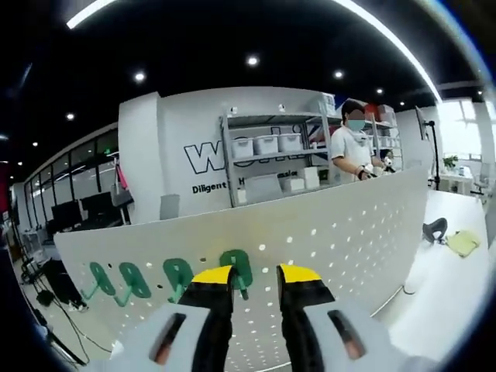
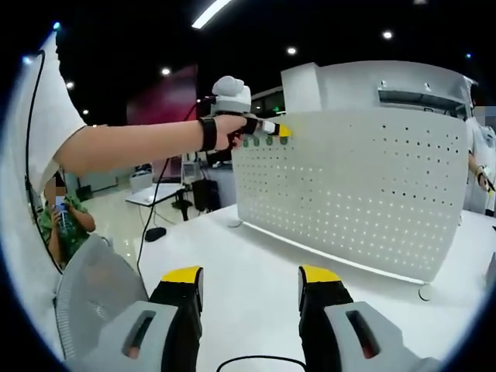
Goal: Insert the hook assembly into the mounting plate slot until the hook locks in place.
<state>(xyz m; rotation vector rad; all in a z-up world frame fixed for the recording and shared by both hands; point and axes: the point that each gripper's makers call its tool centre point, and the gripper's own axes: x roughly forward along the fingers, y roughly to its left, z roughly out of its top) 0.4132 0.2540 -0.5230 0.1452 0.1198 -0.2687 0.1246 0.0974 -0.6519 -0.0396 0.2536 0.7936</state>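
The left gripper [image 1: 255, 277], open and empty beside 4 green hooks [image 1: 235, 269] on the white pegboard [image 1: 349, 225], should push straight; the right gripper [image 2: 250, 279] hangs open.

left view close against pegboard [image 1: 310, 225], right view farther back

White flat table [image 2: 256, 287], upright white perforated metal panel [image 2: 349, 194] standing on it, yellow-green cloth [image 1: 463, 242] and dark rounded object [image 1: 435, 229] lying near far edge
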